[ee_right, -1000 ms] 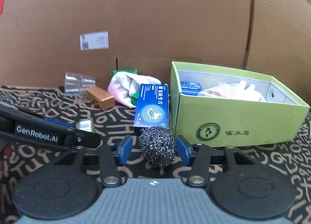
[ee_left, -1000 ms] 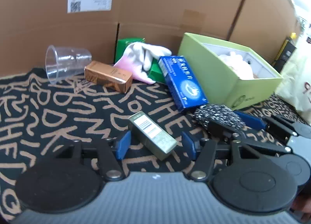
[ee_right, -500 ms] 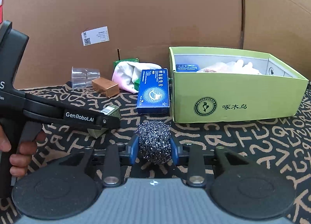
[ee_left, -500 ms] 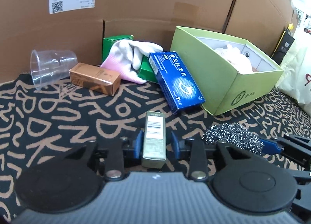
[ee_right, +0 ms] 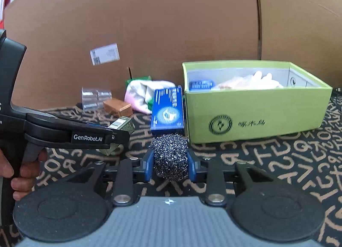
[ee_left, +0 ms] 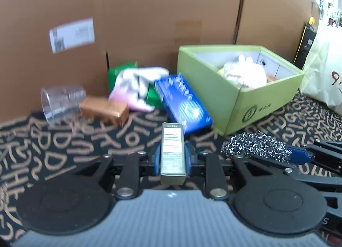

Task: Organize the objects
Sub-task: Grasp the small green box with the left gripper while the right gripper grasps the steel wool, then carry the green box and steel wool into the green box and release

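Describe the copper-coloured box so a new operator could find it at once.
Start at the cardboard wall behind the patterned mat. At its foot, left of the pink-and-white cloth, lies a clear plastic cup on its side. The copper box lies right beside that cup, the only shiny metallic-brown carton there.

Right wrist view. We see the right gripper (ee_right: 170, 164) with its blue pads pressed on a steel wool scourer (ee_right: 170, 156), above a black patterned cloth (ee_right: 267, 161). At left, we note the left gripper (ee_right: 119, 134), held by a hand (ee_right: 16, 174), its jaws closing on a small olive box (ee_right: 123, 126). Behind lie a blue box (ee_right: 167, 110), a copper box (ee_right: 117, 106), a tipped clear cup (ee_right: 95, 98) and a pale glove (ee_right: 142, 94). A green carton (ee_right: 256, 116), at right, holds white material.
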Available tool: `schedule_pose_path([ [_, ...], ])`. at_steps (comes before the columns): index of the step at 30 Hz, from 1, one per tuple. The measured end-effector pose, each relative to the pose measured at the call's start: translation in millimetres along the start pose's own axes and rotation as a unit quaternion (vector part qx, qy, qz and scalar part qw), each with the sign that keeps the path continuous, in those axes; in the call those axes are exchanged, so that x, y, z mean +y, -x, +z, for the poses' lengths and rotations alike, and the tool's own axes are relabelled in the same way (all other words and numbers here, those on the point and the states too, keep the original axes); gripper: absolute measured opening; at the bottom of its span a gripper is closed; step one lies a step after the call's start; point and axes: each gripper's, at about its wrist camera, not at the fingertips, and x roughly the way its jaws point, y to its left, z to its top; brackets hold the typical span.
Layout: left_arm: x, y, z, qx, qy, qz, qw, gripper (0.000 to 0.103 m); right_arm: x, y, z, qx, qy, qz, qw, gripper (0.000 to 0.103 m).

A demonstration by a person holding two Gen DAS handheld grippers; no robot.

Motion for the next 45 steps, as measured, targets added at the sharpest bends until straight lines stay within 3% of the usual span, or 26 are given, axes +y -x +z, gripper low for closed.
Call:
schedule_pose_path([
  [8, -26.7, 15.7, 41.1, -0.05, -0.023, 0.008, 0.9984, 0.022, -22.1, 25.8, 30.1, -0.041, 0.004, -0.004, 0.999, 0.035],
  [17, -66.7, -0.2, 88.7, -0.082, -0.044, 0.015, 0.9956, 0.023, -66.2, 33.4, 69.4, -0.076, 0.002, -0.059, 0.995, 0.035],
  [30, -125.9, -79.4, 140.7, -0.063, -0.072, 0.026, 0.9951, 0.022, -139.6, -11.2, 95.9, -0.082, -0.01, -0.136, 0.987, 0.035],
  [39, -147.0, -135.1, 148.3, -0.04, -0.1, 0.026, 0.9938, 0.023, -178.3, -53.6, 93.2, -0.058, -0.014, -0.167, 0.984, 0.036],
  [40, -148.6, -140.1, 147.4, -0.04, -0.107, 0.022, 0.9932, 0.026, -181.5, -57.9, 92.0, -0.057, -0.016, -0.169, 0.984, 0.04],
  [41, -150.5, -143.6, 146.2, -0.041, -0.116, 0.018, 0.9923, 0.034, -184.7, -61.5, 91.0, -0.056, -0.016, -0.167, 0.984, 0.052],
  [42, -152.7, -145.6, 145.1, -0.043, -0.123, 0.019, 0.9913, 0.063, -187.1, -64.6, 90.3, -0.054, -0.015, -0.168, 0.984, 0.059],
  [43, -154.1, -145.7, 142.8, -0.052, -0.124, 0.031, 0.9904, 0.082, -188.2, -66.6, 89.6, -0.055, -0.014, -0.175, 0.983, 0.068],
  [45, -154.2, -140.5, 136.8, -0.08, -0.124, 0.056, 0.9875, 0.097, -189.1, -67.2, 87.4, -0.057, -0.007, -0.182, 0.982, 0.066],
])
